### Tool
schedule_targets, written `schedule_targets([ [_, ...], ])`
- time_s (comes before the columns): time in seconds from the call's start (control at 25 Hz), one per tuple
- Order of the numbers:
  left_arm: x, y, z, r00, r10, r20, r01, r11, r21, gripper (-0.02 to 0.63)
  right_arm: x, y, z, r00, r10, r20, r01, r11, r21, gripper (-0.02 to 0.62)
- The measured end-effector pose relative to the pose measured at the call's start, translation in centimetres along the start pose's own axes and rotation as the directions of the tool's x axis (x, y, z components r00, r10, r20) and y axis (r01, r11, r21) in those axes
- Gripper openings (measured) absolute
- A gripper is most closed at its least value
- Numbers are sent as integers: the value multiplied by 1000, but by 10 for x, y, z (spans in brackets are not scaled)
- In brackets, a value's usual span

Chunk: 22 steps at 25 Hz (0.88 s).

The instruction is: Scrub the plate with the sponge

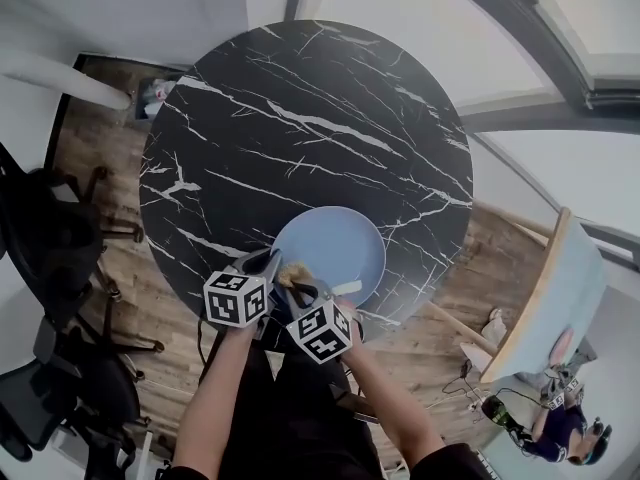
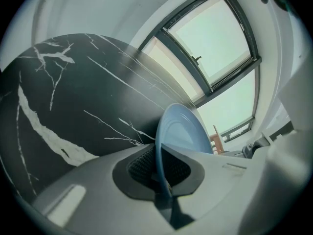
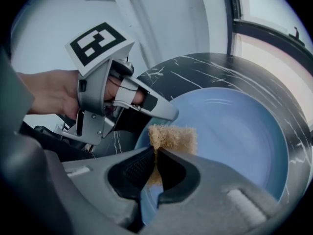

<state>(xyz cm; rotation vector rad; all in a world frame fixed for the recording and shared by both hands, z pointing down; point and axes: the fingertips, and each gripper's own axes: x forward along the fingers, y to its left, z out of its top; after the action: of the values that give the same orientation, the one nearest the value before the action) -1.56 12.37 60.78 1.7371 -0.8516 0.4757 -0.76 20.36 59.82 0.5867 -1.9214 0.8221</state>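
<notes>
A pale blue plate (image 1: pixel 335 248) lies at the near edge of the round black marble table (image 1: pixel 310 128). My left gripper (image 1: pixel 272 261) is shut on the plate's near-left rim; in the left gripper view the plate (image 2: pixel 182 131) stands edge-on between the pads. My right gripper (image 1: pixel 298 286) is shut on a tan sponge (image 1: pixel 294 272), held over the plate's near rim. In the right gripper view the sponge (image 3: pixel 173 138) sticks out from the jaws against the plate (image 3: pixel 234 136), with the left gripper (image 3: pixel 168 112) clamped on the rim just beside it.
Black office chairs (image 1: pixel 50 268) stand left of the table on the wooden floor. A pale board (image 1: pixel 560 288) leans at the right. Large windows (image 2: pixel 215 38) lie beyond the table. The marble top beyond the plate is bare.
</notes>
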Motion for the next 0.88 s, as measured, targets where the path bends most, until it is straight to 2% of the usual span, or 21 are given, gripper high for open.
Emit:
schedule_targets([
  [0.16, 0, -1, 1, 1000, 3, -14, -2, 1000, 29, 17, 6, -2, 0, 1000, -3, -6, 3, 1000, -1, 23],
  [0.4, 0, 0, 0, 1000, -16, -23, 17, 1000, 15, 17, 5, -9, 0, 1000, -4, -1, 4, 1000, 13, 21],
  [0.56, 0, -1, 0, 1000, -9, -25, 10, 1000, 29, 17, 1, -22, 1, 999, -46, 4, 46, 999, 10, 21],
  [0.88, 1, -1, 0, 999, -7, -34, 8, 999, 31, 18, -12, -55, 1, 996, -82, 21, 80, 994, 69, 21],
])
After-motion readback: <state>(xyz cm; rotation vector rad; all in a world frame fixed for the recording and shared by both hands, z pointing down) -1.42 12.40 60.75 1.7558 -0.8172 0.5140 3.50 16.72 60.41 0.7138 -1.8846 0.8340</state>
